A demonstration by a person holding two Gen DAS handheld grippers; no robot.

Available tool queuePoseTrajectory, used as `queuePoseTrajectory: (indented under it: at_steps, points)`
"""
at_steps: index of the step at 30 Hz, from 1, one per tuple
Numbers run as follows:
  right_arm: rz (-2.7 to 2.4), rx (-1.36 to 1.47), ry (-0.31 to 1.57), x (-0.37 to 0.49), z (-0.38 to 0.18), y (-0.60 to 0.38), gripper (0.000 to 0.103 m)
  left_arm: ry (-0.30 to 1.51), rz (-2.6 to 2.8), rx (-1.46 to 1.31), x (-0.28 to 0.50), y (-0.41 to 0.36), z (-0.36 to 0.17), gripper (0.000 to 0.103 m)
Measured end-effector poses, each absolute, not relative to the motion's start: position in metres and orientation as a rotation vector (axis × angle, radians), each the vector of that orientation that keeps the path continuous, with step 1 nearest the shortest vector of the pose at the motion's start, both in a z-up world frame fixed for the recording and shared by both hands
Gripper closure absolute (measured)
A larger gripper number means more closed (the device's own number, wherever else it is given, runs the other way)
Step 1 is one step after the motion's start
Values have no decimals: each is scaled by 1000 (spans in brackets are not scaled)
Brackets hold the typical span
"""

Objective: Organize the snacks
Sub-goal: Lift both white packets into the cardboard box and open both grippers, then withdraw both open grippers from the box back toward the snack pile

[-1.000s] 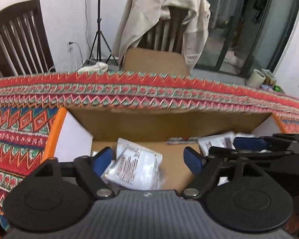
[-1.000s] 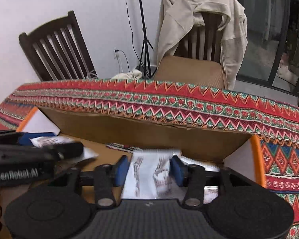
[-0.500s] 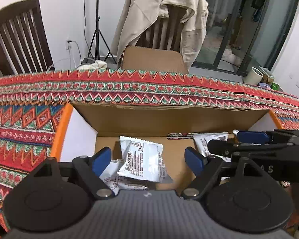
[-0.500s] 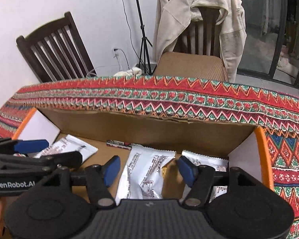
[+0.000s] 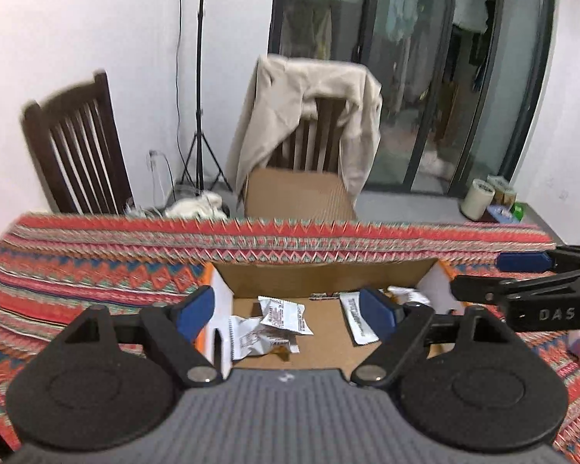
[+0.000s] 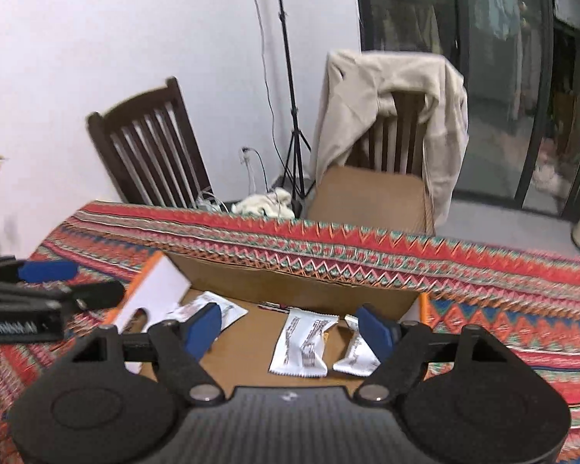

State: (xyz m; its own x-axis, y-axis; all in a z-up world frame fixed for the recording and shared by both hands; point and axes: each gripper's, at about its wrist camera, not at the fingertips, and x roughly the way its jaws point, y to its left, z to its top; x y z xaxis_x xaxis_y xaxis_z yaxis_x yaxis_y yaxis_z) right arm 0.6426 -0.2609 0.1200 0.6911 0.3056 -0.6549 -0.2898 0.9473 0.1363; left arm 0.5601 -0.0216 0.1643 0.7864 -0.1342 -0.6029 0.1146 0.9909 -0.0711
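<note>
White foil snack packets lie on the brown floor of the open cardboard box (image 5: pixel 321 278), and I take that box as my landmark. In my left view a crumpled packet (image 5: pixel 286 315) sits near the box's middle with another packet (image 5: pixel 245 334) just left of it, close to the white inner flap. A longer packet (image 5: pixel 357 317) lies toward the box's right side, partly behind my fingertip. In my right view a flat packet (image 6: pixel 303 344) rests at the box's middle, a second packet (image 6: pixel 357 352) touches or nearly touches it on the right, and a third packet (image 6: pixel 212 307) lies at the box's left end by the flap.

My left fingers (image 5: pixel 286 311) are spread wide above the box, with the packets well below and beyond the blue pads, none between them. My right fingers (image 6: pixel 288 324) have just been opening and now stand apart over the box, nothing pinched; the flat packet shows in the gap but lies down on the box floor.

The box stands on a desk (image 5: pixel 96 270) covered in a red zigzag-patterned cloth. Beyond the box's far wall stand a dark wooden chair (image 5: pixel 77 150), a second chair (image 5: pixel 313 143) draped with a beige jacket, and a black tripod (image 5: pixel 201 96).
</note>
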Motion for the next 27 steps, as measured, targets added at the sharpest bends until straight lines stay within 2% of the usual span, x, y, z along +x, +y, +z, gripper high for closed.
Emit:
queuePoseTrajectory:
  at_steps: [4, 8, 11, 13, 20, 27]
  points:
    - [331, -10, 669, 583, 165, -268, 14, 579, -157, -5, 491, -13, 202, 4]
    - [345, -22, 599, 513, 202, -278, 10, 521, -185, 18, 416, -5, 225, 0]
    - [357, -21, 558, 460, 217, -289, 0, 479, -196, 38, 362, 1, 233, 0]
    - [360, -31, 531, 427, 222, -295, 0, 454, -201, 44, 327, 4, 233, 0]
    - [372, -35, 464, 311, 209, -315, 0, 415, -213, 11, 223, 19, 204, 0]
    - [310, -96, 383, 210, 154, -319, 0, 424, -188, 10, 162, 33, 147, 0]
